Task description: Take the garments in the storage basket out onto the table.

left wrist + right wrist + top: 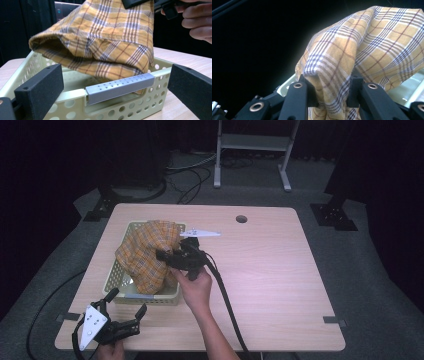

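Nearest the high camera, at the table's 7 o'clock corner, the left gripper (124, 314) rests in the person's left hand (111, 352) with its jaws spread wide and nothing between them; its own view shows two blocky pads of matte black foam (40, 87) framing the basket's near wall. Beyond it, toward 10 o'clock on the table (270, 285), stands the basket (116, 275): a shallow rectangular tray of pale yellow-green plastic, its walls pierced with round holes, its near rim capped by a grey dimpled handle strip (120, 87). Above the basket hangs the plaid cloth (147, 255), a soft woven fabric in mustard yellow crossed by navy, white and maroon lines, bunched into loose rounded folds. The right gripper (164, 256), held by the right hand (196, 287), is clamped on a gathered fold of that cloth; in the right gripper view the fabric (352, 60) is pinched firmly between the two black jaws and billows upward from them. The cloth's lower folds droop inside the basket's walls, though whether they touch its floor cannot be told. As a judgement, the cloth is gripped and partly raised, neither fully out of the basket nor settled in it; the transfer remains to be completed. Farthest off, the wood-grain tabletop shows a round cable hole (241, 218) near 1 o'clock.
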Motion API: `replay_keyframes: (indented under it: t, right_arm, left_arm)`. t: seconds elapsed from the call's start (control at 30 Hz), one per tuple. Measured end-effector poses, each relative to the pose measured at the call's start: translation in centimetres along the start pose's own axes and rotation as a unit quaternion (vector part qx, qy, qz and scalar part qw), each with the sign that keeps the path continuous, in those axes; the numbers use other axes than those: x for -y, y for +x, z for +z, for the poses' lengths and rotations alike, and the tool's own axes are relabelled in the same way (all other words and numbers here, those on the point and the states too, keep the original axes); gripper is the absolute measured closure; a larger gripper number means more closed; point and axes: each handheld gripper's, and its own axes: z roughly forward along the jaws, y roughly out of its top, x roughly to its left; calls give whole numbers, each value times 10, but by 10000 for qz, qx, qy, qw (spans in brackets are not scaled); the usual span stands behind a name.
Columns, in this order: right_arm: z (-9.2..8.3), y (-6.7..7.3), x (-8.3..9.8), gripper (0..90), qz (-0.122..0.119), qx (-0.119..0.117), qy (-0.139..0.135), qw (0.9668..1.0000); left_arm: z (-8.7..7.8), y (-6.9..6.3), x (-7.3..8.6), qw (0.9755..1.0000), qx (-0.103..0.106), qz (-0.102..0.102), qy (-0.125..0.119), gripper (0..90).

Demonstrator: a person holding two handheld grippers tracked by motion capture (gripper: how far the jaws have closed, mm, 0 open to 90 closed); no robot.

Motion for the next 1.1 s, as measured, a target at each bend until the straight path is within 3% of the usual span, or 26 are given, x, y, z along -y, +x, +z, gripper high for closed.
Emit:
replay_keyframes:
  t: [1.1]
  right_arm:
    - [-32,12,-16,691,129,-484,-527,9974]
  left_arm:
    - [0,0,0,10000,-24,-7,-10,1]
